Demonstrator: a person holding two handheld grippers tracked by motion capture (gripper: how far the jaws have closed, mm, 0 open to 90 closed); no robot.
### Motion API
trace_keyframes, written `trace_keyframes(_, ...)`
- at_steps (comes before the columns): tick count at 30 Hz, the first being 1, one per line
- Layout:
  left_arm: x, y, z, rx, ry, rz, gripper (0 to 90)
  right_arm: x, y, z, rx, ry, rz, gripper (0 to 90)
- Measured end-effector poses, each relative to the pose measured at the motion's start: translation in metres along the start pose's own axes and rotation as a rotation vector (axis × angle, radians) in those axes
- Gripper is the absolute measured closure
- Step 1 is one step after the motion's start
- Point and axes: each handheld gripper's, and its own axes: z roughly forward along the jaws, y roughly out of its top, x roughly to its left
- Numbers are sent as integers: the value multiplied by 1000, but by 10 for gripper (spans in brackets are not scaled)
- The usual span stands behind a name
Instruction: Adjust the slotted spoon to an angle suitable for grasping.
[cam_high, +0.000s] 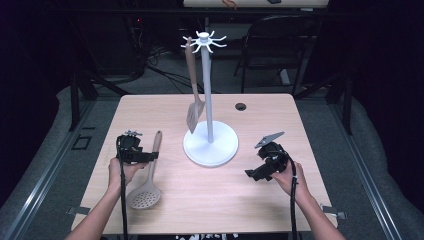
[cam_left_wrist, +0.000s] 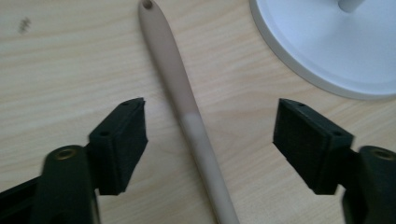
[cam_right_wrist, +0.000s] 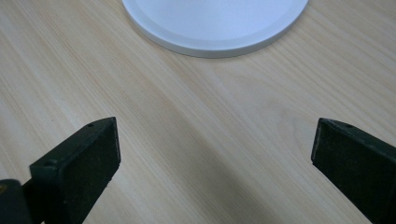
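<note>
The skimmer (cam_high: 148, 180) lies flat on the worktop (cam_high: 225, 200) at its left, perforated head toward the person, handle pointing away toward the stand (cam_high: 210, 142). The left gripper (cam_high: 134, 152) hangs over the handle with its jaws spread wide, one on each side of the shaft and neither touching it; in the left gripper view the handle (cam_left_wrist: 187, 107) runs up between them, its hanging hole at the far tip. The step in hand looks like the grasp, probably to hang the skimmer beside the spatula (cam_high: 194, 95) already on a hook. To do it well, lower until the pads bracket the shaft, keep the shaft centred so it does not roll aside, and close nearer the far end, leaving the hole free for the hook. The right gripper (cam_high: 262, 167) waits with jaws open over bare wood near the stand's base (cam_right_wrist: 215, 28), holding nothing. No brand, label or writing is readable anywhere.
</note>
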Motion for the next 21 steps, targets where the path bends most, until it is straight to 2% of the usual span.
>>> trace_keyframes(4,-2,-3,10,43,15,25,415,1,0,2,-5,5,3,11)
trace_keyframes(8,-5,-5,18,90,34,46,569,2,0,2,-2,7,3,14)
trace_keyframes(10,-6,-6,22,114,45,55,611,1,0,2,-1,5,0,20)
trace_keyframes(12,-6,-6,24,130,54,72,642,2,0,1,0,6,1,23)
trace_keyframes(16,-4,-7,24,136,60,79,696,2,0,1,0,3,0,25)
trace_keyframes(19,-4,-6,24,149,64,90,691,2,0,2,6,2,-5,25)
trace_keyframes(20,-5,-6,26,161,77,94,680,3,0,2,3,6,-4,25)
trace_keyframes(21,-5,-6,27,171,83,103,642,3,0,2,4,3,-4,26)
